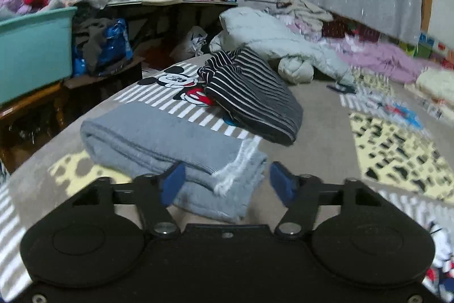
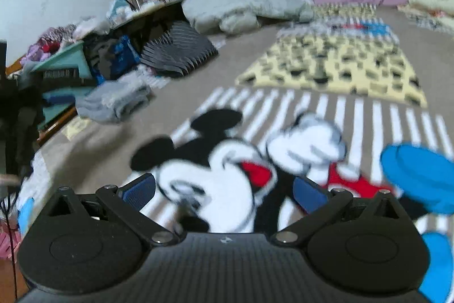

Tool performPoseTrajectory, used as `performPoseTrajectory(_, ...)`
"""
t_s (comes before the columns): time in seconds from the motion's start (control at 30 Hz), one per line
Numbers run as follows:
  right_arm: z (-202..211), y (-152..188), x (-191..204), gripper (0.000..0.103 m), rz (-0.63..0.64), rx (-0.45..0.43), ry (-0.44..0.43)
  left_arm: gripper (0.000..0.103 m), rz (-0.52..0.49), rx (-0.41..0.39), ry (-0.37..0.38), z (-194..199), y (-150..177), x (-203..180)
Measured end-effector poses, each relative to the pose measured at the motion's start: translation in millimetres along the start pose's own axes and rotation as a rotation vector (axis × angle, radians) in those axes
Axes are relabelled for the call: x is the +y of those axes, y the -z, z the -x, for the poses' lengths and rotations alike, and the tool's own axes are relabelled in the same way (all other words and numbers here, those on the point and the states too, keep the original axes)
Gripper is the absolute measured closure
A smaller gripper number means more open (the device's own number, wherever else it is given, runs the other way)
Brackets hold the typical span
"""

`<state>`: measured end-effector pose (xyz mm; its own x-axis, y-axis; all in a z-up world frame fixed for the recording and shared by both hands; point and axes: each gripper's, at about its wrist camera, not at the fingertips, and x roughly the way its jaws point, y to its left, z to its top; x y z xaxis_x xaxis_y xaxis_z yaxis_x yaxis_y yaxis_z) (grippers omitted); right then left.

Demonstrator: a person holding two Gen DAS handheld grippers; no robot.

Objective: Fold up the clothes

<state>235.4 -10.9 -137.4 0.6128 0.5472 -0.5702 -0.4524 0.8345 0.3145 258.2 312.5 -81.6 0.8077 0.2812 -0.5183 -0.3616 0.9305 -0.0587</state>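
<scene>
Both views are dim and flat, lit softly from indoors, with no glare and only faint shadows. Fisheye bending curves the edges and darkens the corners. The left wrist view is fairly sharp near the middle, smeared at right; the right wrist view is motion-blurred throughout.

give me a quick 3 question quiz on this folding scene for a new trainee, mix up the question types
1. True or false: the left gripper is clamped shut on the grey folded garment.
2. Multiple choice: what lies just beyond the grey folded garment on the bed? A) a striped dark garment B) a red towel C) a pair of shoes
3. Short answer: what is directly in front of the right gripper?

Key
1. False. Its jaws stand open, with the garment's frayed corner between the fingers.
2. A.
3. The cartoon mouse print on the bedcover; the jaws are open and hold nothing.
</scene>
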Motion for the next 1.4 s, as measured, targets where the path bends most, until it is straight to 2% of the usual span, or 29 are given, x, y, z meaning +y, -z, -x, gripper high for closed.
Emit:
performPoseTrajectory(0.17, -3, 17, 1, 0.0, 0.041, -0.042, -0.003, 0.068, -0.062, 0.046, -0.033, -32, 2, 2)
performPoseTrajectory(0.23, -5, 18, 2, 0.0, 0.051, -0.043, 0.0, 0.069, -0.081, 0.062, -0.035, -40, 3, 3)
performPoseTrajectory(0.3, -4, 20, 0, 0.0, 0.047, -0.051, -0.005, 0.078, -0.099, 0.07, -0.032, -43, 2, 5)
performPoseTrajectory(0.37, -4, 21, -1, 0.0, 0.041, -0.058, -0.01, 0.097, -0.121, 0.076, -0.026, -46, -1, 5)
performPoseTrajectory(0.43, -5, 22, -3, 0.0, 0.036, -0.064, -0.015, 0.099, -0.136, 0.094, -0.025, -50, -4, 6)
performPoseTrajectory(0.5, -4, 22, -5, 0.0, 0.03, -0.068, -0.02, 0.101, -0.102, 0.092, -0.006, -46, -9, 10)
performPoseTrajectory(0.8, -1, 21, -17, 0.0, -0.032, -0.086, -0.074, 0.102, -0.015, -0.06, 0.024, 43, -55, 19)
performPoseTrajectory(0.97, 6, 15, -33, 0.0, -0.132, -0.061, -0.143, 0.102, 0.013, -0.139, 0.123, 104, -87, 7)
performPoseTrajectory(1.17, 46, 24, -46, 0.0, -0.284, -0.006, -0.207, 0.102, 0.018, -0.2, 0.309, 174, -100, -38)
performPoseTrajectory(1.4, 123, 51, -79, 0.0, -0.416, -0.038, -0.271, 0.102, -0.058, -0.199, 0.537, 243, -70, -130)
